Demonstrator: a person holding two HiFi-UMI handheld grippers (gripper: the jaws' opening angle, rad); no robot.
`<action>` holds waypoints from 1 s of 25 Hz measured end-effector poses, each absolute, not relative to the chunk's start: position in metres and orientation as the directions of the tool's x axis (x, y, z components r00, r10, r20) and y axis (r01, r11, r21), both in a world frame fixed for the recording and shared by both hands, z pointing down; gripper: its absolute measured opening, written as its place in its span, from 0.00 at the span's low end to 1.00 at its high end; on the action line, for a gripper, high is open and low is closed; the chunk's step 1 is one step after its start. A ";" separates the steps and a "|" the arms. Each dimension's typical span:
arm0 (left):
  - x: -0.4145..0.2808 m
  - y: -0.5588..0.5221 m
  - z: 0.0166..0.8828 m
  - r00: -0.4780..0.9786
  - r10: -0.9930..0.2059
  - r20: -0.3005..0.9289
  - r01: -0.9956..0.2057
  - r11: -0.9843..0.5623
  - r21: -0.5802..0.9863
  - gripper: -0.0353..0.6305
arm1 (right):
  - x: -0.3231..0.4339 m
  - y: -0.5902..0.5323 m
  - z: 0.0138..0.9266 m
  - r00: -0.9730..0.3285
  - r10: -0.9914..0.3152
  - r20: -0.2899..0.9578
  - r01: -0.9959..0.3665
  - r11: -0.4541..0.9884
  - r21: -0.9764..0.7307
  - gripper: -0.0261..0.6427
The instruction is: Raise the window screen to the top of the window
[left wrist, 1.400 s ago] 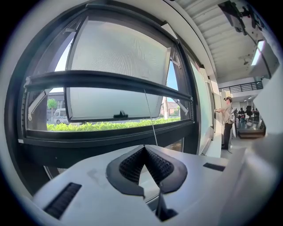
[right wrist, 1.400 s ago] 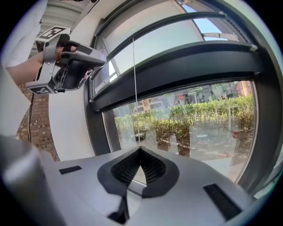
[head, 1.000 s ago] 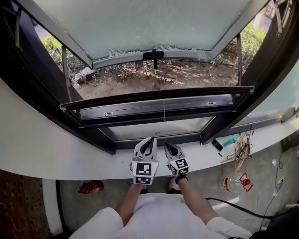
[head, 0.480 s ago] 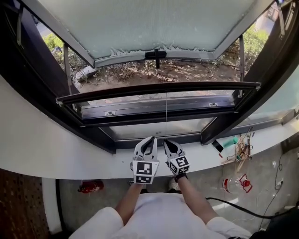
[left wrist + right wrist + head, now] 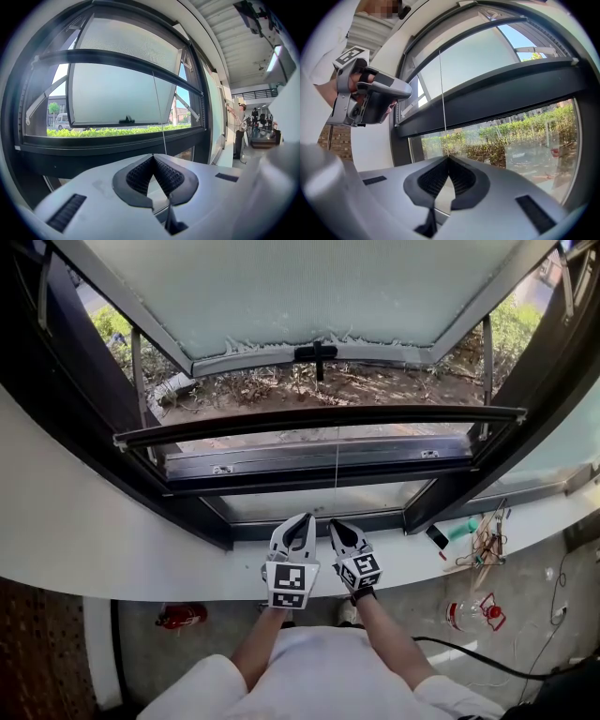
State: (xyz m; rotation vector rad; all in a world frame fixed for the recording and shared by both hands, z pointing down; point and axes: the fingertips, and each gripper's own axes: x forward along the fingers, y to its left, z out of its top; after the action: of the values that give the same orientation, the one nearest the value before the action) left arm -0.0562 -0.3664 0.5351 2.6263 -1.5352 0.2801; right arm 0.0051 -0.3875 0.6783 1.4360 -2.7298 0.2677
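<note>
Window screen's thin pull cord point(image 5: 335, 474) drops to the two grippers, which are held close together just over the white sill point(image 5: 112, 559). R gripper point(image 5: 334, 524) is closed, with the cord running straight into its tips, so it's pinched on it. L gripper point(image 5: 304, 517) sits right beside it, jaws together too. The cord passes by its tip, but can't tell if it's nipped there.

Off to the right on the sill are a dark phone point(image 5: 436, 535) & a tangle of wire point(image 5: 483, 545).

Beyond the sill is the lower pane point(image 5: 309, 498). Then comes the screen's dark bar point(image 5: 319, 416), lying level across the opening, partway up, w/ the cord hanging from about its middle.

Past that, the frosted sash point(image 5: 300, 287) is swung outward, black handle point(image 5: 316, 352) on its bottom edge. Furthest out are dry ground & green shrubs point(image 5: 112, 324).
</note>
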 end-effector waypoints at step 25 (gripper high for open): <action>-0.053 -0.367 0.540 0.486 -0.849 0.209 -0.866 -0.500 -0.021 0.06 | 0.002 -0.388 0.661 -0.566 -0.821 0.073 -0.821 0.552 -0.147 0.04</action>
State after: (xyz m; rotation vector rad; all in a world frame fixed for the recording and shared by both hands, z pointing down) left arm -0.0535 -0.3674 0.5395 2.6317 -1.5223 0.2943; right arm 0.0016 -0.3881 0.6608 1.4658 -2.7715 0.2586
